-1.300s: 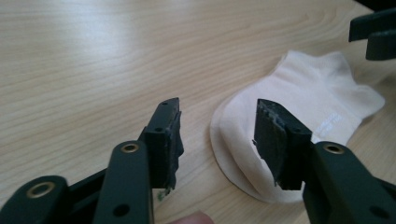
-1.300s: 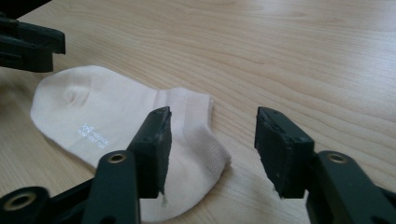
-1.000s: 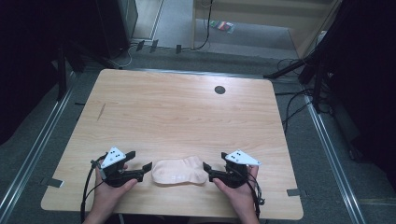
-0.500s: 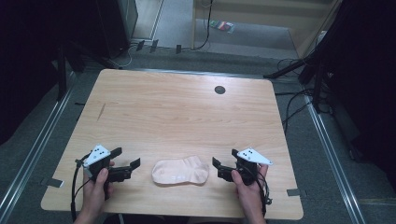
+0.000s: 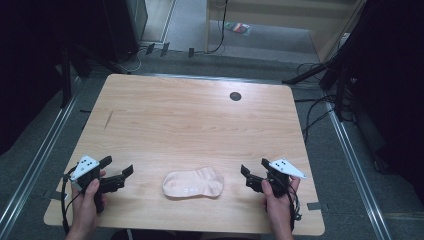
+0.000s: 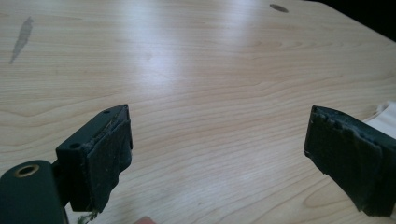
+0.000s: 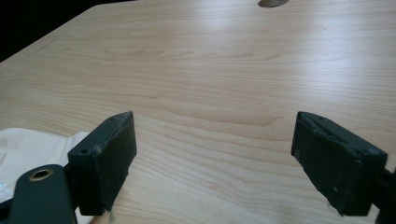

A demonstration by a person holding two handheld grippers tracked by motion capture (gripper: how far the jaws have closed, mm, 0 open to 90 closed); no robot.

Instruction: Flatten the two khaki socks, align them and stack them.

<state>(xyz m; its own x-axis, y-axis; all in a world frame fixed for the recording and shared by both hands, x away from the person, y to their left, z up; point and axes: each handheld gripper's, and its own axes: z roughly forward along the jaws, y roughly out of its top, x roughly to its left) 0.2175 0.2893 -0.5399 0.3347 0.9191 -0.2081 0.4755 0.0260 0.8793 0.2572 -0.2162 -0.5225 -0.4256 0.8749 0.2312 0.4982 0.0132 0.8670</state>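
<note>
With both claws gaping wide and empty — the left claw (image 5: 119,176) and right claw (image 5: 248,176) each well apart from the folded sock (image 5: 193,183) lying between them on the counter (image 5: 190,120) — a clean finish probably means drawing them off level, clear of the fabric.

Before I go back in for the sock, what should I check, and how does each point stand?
1. Left gripper open, nothing between its jaws: ok.
2. Right gripper open, nothing between its jaws: ok.
3. Sock lies flat on the table, apart from both grippers: ok.
4. Sock sits between the two grippers, one at each end: ok.
5. Bare table between each gripper and the sock: ok.
6. Sock neatly folded, with no crease underneath: cannot tell.
</note>
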